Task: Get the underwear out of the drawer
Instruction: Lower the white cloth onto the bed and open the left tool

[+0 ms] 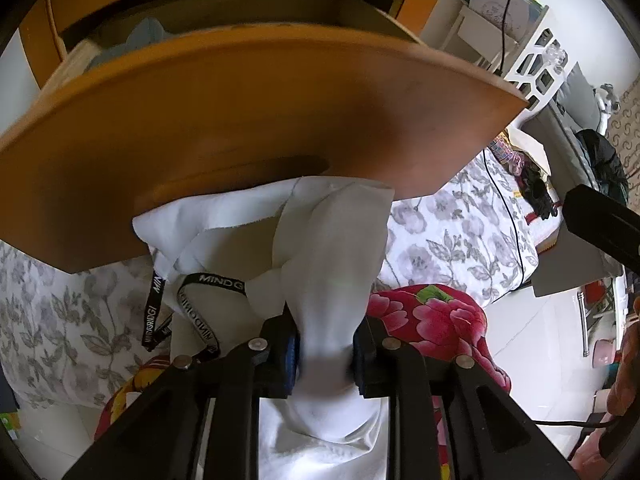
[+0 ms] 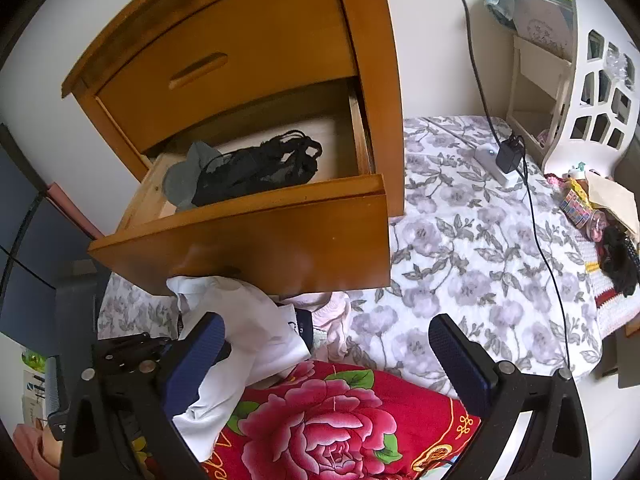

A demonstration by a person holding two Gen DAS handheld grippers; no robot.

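The left claw [image 1: 324,354] is clamped on white underwear [image 1: 320,240] just under the drawer front [image 1: 260,120] — it could snag there. The right claw [image 2: 328,360] hangs apart, empty — no backup.

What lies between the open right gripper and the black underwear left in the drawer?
In the right wrist view, the drawer's wooden front panel stands between the right gripper and the black underwear; below the panel hangs the white garment.

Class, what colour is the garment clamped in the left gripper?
White, with a black lettered band; the left wrist view shows the garment best.
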